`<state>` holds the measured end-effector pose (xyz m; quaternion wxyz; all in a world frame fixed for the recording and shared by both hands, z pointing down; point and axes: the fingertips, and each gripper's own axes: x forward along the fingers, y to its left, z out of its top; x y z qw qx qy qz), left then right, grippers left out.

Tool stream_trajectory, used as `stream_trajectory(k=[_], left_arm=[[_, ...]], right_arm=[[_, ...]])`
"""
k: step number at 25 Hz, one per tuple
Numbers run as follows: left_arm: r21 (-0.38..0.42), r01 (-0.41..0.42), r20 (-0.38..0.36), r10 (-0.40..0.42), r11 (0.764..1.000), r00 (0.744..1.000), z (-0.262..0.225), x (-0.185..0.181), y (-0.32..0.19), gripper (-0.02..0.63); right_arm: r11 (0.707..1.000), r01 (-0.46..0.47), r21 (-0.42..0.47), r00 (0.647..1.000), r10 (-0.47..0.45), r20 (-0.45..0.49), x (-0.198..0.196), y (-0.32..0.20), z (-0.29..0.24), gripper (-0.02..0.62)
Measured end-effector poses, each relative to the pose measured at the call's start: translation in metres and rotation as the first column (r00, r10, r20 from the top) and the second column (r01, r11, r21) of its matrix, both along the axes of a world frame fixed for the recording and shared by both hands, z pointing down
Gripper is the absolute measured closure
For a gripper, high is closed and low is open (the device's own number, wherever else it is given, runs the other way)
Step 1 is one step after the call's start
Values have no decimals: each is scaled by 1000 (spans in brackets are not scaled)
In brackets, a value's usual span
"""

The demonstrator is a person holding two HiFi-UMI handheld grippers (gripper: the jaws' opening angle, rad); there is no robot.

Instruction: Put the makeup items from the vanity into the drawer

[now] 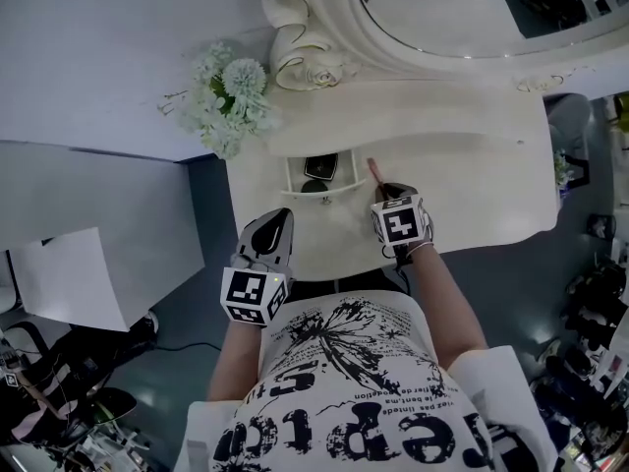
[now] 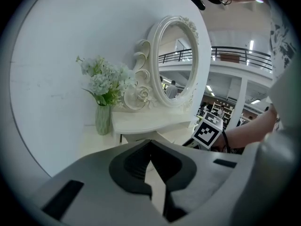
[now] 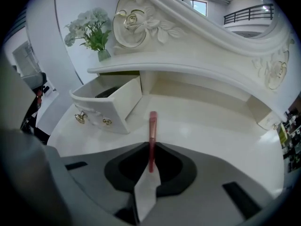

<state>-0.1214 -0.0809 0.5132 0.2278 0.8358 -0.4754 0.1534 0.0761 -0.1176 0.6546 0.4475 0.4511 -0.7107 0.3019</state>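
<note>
- The left gripper (image 2: 150, 149) hangs close to the person's printed shirt (image 1: 364, 391), over the front edge of the white tabletop (image 1: 472, 195). Its fingers are closed together with nothing between them.
- The right gripper (image 3: 151, 149) is a little further in over the tabletop and tips steeply downward. Its fingers are clamped on the near end of a slim pink makeup stick (image 3: 152, 124).
- The stick reaches out from the fingers toward the back of the vanity. I cannot tell whether its far end rests on the tabletop.
- Left of the stick and just beyond it, the small drawer (image 3: 110, 105) stands pulled out, with two gold knobs on its front. A dark item (image 1: 320, 168) lies inside.
- Further back, on the raised shelf, a vase of pale flowers (image 1: 228, 101) stands at the left, beside the carved frame of the oval mirror (image 1: 442, 8).
</note>
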Motion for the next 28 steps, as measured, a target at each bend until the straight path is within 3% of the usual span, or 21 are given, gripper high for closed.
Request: stream_trajectory(k=[5, 9, 14, 22, 28], left_arm=[[24, 14, -6, -14, 1000, 1000, -5, -1, -4, 586], [46, 20, -13, -20, 999, 1000, -13, 0, -8, 586], [81, 37, -18, -35, 996, 999, -27, -1, -9, 586], [142, 94, -27, -91, 985, 995, -51, -11, -6, 586], [166, 186, -12, -187, 968, 982, -61, -40, 4, 586]], right_arm=[[1000, 15, -6, 1000, -15, 2, 2, -2, -4, 543], [999, 32, 43, 999, -33, 15, 2, -8, -27, 543], [986, 134, 103, 989, -139, 48, -16, -8, -62, 543], [947, 267, 176, 958, -281, 60, -55, -20, -96, 543], [889, 418, 186, 897, -436, 69, -105, -23, -102, 543]])
